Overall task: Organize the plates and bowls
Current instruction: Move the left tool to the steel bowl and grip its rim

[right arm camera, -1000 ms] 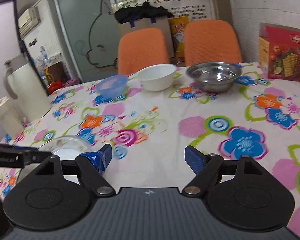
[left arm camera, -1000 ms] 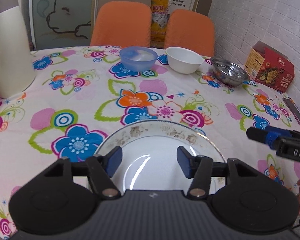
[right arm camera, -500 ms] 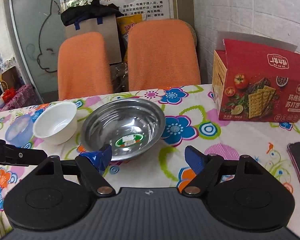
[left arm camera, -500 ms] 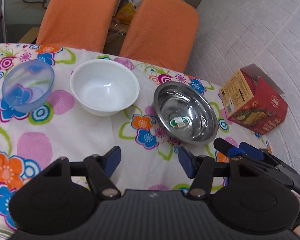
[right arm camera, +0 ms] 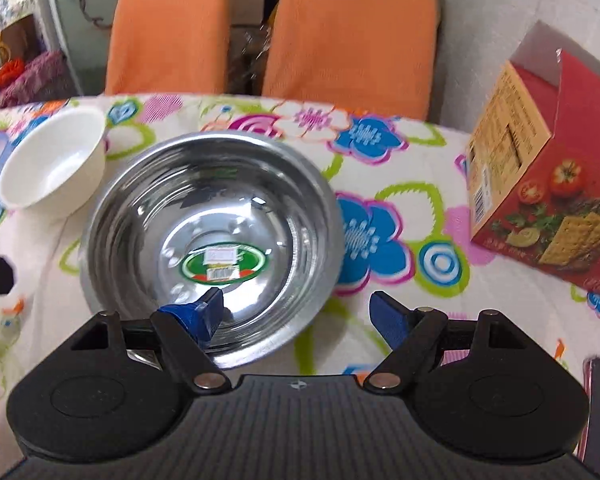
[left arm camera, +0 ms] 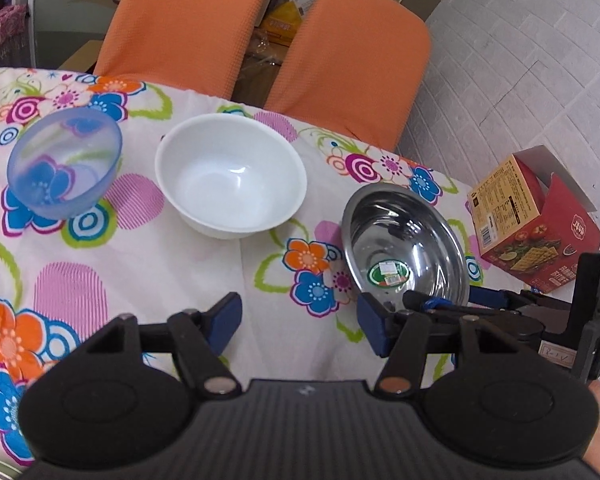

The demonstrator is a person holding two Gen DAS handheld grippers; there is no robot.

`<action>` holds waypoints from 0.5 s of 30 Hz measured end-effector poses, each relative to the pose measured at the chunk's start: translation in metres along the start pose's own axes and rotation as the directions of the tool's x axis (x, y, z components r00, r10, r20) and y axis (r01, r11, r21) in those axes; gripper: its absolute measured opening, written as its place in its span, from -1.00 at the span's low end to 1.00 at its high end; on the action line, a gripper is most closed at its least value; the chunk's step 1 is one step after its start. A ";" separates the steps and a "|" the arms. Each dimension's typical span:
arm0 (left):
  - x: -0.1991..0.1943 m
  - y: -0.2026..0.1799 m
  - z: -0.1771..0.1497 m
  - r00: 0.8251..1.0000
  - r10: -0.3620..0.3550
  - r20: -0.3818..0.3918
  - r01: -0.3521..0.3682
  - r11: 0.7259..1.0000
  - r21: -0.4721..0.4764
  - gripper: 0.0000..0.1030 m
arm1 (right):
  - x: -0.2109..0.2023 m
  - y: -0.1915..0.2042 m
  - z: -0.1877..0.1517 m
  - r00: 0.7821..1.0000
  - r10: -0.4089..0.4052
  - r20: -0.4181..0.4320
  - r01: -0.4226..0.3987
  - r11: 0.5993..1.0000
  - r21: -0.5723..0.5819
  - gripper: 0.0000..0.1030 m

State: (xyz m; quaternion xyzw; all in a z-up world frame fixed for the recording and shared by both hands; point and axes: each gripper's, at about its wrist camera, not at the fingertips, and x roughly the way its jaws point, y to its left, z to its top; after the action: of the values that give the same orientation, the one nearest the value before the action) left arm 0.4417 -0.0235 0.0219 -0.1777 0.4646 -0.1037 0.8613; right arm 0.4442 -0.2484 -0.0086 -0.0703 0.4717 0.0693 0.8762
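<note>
Three bowls sit in a row along the far side of the flowered tablecloth: a blue bowl on your left, a white bowl in the middle, and a steel bowl toward the cracker box. Your right gripper is spread wide at the steel bowl's near rim, with one finger over the inside wall and the other outside above the cloth. It looks set to pinch that rim, though blur hides whether the inner finger touches metal. Your left gripper is also wide apart and empty, hovering over bare cloth between the white and steel bowls. You seem to be at the pick-up step for the steel bowl. Next, close squarely on the rim and lift level, since thin polished metal may slip.
</note>
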 end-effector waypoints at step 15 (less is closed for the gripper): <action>0.049 -0.037 -0.009 0.999 -0.024 -0.024 0.025 0.999 0.021 0.16 | 0.002 -0.012 -0.018 0.997 0.052 0.052 -0.057 0.994 0.093 0.29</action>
State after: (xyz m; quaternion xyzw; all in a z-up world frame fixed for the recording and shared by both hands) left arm 0.4605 -0.0763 -0.0051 -0.1729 0.4716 -0.1215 0.8562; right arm 0.4330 -0.2631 -0.0190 -0.0141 0.4541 0.0724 0.8879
